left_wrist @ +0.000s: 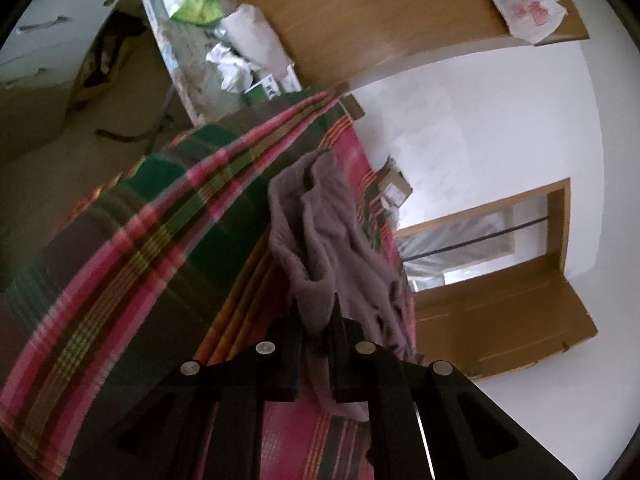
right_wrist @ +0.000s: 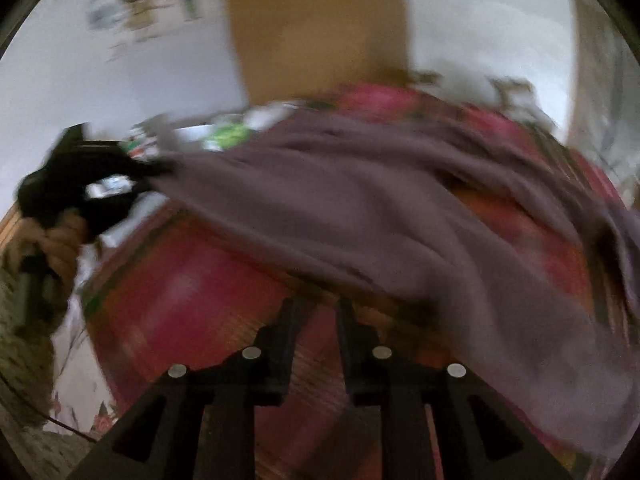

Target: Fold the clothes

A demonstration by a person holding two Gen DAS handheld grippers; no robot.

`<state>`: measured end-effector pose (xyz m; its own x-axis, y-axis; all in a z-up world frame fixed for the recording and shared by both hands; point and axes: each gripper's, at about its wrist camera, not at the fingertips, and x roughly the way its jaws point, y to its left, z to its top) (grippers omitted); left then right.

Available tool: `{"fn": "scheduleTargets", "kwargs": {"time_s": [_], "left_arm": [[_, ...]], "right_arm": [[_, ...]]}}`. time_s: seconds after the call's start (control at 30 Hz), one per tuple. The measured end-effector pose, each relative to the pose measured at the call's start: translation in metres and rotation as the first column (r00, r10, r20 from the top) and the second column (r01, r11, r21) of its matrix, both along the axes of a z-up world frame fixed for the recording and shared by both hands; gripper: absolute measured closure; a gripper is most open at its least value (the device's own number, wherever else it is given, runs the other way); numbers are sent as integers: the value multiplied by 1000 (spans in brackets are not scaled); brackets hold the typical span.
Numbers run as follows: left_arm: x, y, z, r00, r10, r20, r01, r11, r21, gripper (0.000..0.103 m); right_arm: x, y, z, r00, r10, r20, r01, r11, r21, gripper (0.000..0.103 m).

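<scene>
Gripping a bunched edge of the mauve knit garment (left_wrist: 320, 248), the left gripper (left_wrist: 316, 320) has its 2 fingers closed on the cloth, which hangs in deep wrinkles above the striped plaid bedcover (left_wrist: 132, 248). The right gripper (right_wrist: 318, 312) hovers just over that same cover (right_wrist: 200, 300) with its fingers a little apart and nothing between them; the garment's near edge (right_wrist: 360, 208) lies just ahead of the tips. By my reading the fold is partway at most: the right wrist view shows the garment stretched out from the left gripper (right_wrist: 96, 184), draped loosely across the bed and rumpled, with no crisp crease or stacked layer that I can make out. Whether this is a spreading-out or a fold being carried over, the blur leaves unsettled. What remains, as far as can be judged, is a flat, squared result. The left wrist view alone shows the pinch itself, plus a cluttered side surface (left_wrist: 224, 52) and wooden doors (left_wrist: 380, 8). The right wrist view alone shows the garment's full spread and the person's hand (right_wrist: 60, 236) behind the left gripper.
</scene>
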<state>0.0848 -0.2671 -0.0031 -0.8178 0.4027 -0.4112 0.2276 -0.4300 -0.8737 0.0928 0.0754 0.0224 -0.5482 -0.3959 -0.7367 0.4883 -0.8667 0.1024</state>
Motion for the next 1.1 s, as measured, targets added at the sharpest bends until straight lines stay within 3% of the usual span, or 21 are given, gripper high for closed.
{"fn": "scheduleTargets", "kwargs": {"time_s": [0.13, 0.3, 0.4, 0.5, 0.63, 0.77, 0.83, 0.93, 0.97, 1.0, 1.03, 1.07, 1.1], "left_arm": [[3, -9, 7, 1000, 16, -23, -16, 1000, 3, 94], [5, -13, 7, 999, 34, -19, -34, 999, 1, 94], [5, -14, 3, 999, 38, -5, -38, 999, -1, 94], [6, -14, -1, 999, 42, 10, -42, 999, -3, 94], [7, -15, -6, 998, 48, 29, -48, 999, -6, 94], [7, -17, -11, 997, 53, 47, -53, 999, -9, 94], [7, -16, -12, 997, 58, 55, -58, 998, -11, 94], [7, -16, -14, 996, 62, 62, -62, 998, -12, 94], [6, -15, -15, 996, 64, 64, -63, 998, -12, 94], [6, -16, -15, 996, 65, 67, -65, 998, -13, 94], [6, -16, -16, 995, 67, 70, -66, 998, -14, 94], [6, -16, -16, 995, 67, 72, -67, 998, -15, 94], [5, -16, -17, 995, 68, 73, -67, 998, -16, 94]], "right_arm": [[-6, 60, -4, 978, -207, -7, 207, 977, 51, 83], [-14, 110, 1, 916, -393, -80, 400, 907, 128, 82], [-18, 132, 2, 875, -476, -86, 483, 867, 120, 72], [-15, 147, 6, 858, -501, -113, 512, 853, 101, 62], [-36, 156, 4, 899, -432, -74, 438, 894, 96, 57], [-57, 153, -3, 944, -327, 32, 327, 945, 4, 56], [-65, 149, -4, 958, -274, 83, 279, 959, -53, 55], [-73, 136, -8, 966, -239, 97, 244, 969, -41, 56], [-76, 133, -9, 969, -231, 94, 235, 971, -40, 58], [-78, 130, -9, 971, -221, 92, 226, 973, -42, 72], [-79, 129, -9, 973, -211, 92, 216, 975, -47, 94], [-81, 129, -6, 973, -214, 81, 218, 975, -45, 101], [-83, 129, -2, 972, -227, 62, 230, 972, -38, 101]]}}
